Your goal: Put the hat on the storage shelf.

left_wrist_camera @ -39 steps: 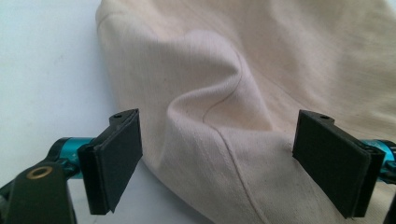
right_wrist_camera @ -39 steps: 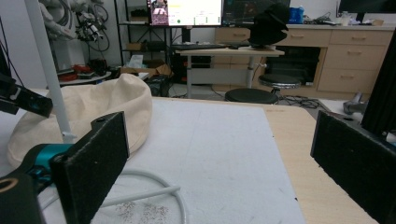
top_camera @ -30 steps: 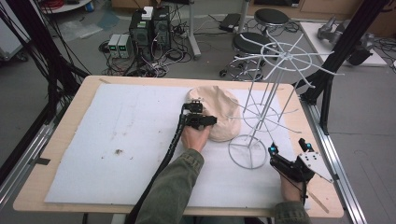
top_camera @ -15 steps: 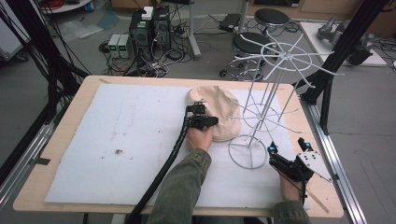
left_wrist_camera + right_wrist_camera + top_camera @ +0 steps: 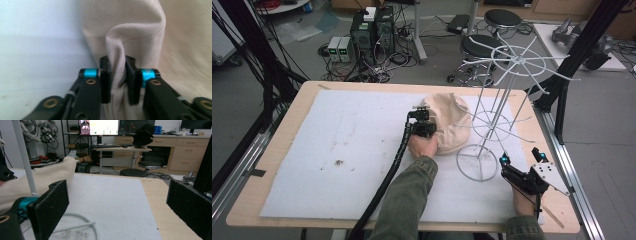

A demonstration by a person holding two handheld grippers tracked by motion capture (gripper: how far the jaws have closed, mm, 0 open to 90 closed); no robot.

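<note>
High view: the left hand-held gripper (image 5: 422, 116) meets the cream hat (image 5: 451, 125) on the worktop (image 5: 282, 125), beside the wire stand (image 5: 504, 107). Left gripper view: its jaws, just closed, pinch a hat fold. Right gripper view: the right hand-held gripper (image 5: 117, 202) gapes wide, empty.

The cream woven-cloth hat (image 5: 140, 37) at frame centre looks matt and ribbed. Right of it, the white wire stand (image 5: 507, 100) is smooth painted metal. The pale wooden bench (image 5: 282, 150) carries a matt white sheet (image 5: 347, 150).
</note>
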